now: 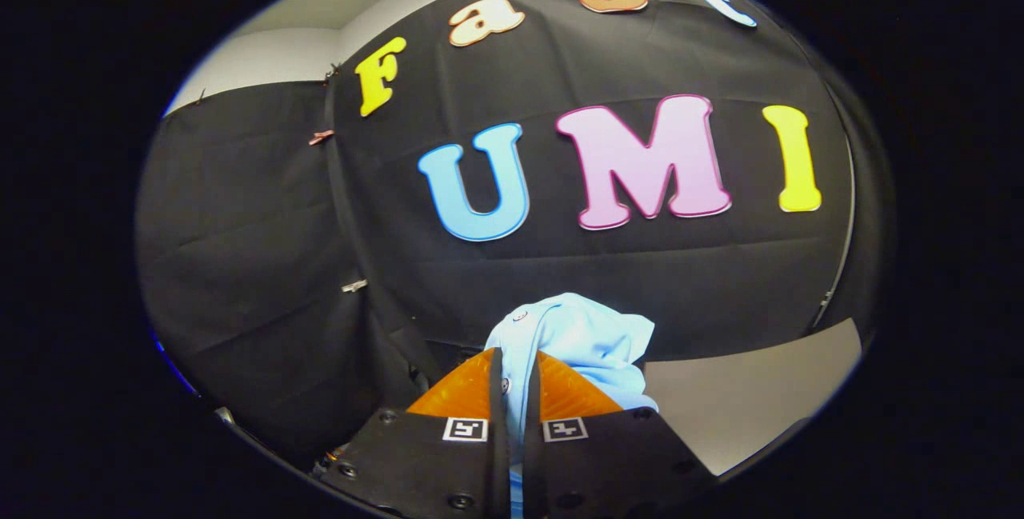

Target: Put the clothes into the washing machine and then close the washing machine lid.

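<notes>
A light blue garment (580, 339) is pinched between my two fingers, and my gripper (514, 379) is shut on it. The cloth bunches up above and to the right of the fingertips, with a small button showing near its top left fold. A thin strip of the same fabric runs down the narrow gap between the fingers. The gripper is raised and faces the booth's black cloth wall.
The black cloth wall (560, 263) stands straight ahead and wraps round to the left. A pale flat surface (744, 399) lies low to the right of the fingers. A white wall (264, 55) rises above the cloth at the upper left.
</notes>
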### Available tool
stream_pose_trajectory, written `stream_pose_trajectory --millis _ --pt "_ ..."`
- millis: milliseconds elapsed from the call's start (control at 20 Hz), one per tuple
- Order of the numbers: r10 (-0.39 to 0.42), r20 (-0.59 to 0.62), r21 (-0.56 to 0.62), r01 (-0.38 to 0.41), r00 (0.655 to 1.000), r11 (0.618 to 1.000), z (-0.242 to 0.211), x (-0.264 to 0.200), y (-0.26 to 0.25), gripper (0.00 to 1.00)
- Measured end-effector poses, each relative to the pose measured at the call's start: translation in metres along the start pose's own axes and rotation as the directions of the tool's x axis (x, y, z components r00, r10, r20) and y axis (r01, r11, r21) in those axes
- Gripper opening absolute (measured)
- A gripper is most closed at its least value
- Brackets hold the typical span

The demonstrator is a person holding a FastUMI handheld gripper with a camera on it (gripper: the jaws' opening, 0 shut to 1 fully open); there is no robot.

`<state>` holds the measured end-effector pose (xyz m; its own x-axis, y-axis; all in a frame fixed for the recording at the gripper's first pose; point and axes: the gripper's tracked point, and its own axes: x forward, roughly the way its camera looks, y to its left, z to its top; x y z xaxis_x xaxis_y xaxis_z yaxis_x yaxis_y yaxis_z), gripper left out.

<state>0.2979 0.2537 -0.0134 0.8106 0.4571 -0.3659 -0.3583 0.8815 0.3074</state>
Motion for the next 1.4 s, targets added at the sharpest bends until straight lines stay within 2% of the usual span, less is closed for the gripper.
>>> stream_pose_trajectory --millis 300,500,650,900,1100,1300,1400 --pt "0.186 -0.07 -0.046 -0.19 0.98 0.981 -0.022 0.04 0.055 0.11" --pt "0.326 -0.092 -0.052 -0.332 0.941 0.942 -0.036 0.051 0.082 0.1" --pt "0.384 -0.107 -0.045 -0.391 0.917 0.919 -0.054 0.067 0.085 0.1" --pt "0.414 -0.103 -0.072 -0.422 0.904 0.904 -0.084 0.093 0.083 0.11" --pt "0.428 -0.116 -0.043 -0.435 0.896 0.899 -0.097 0.099 0.079 0.1" --pt "0.424 -0.115 -0.137 -0.437 0.899 0.889 -0.11 0.093 0.079 0.1" --pt "0.418 -0.114 -0.138 -0.432 0.901 0.891 -0.115 0.095 0.078 0.1"
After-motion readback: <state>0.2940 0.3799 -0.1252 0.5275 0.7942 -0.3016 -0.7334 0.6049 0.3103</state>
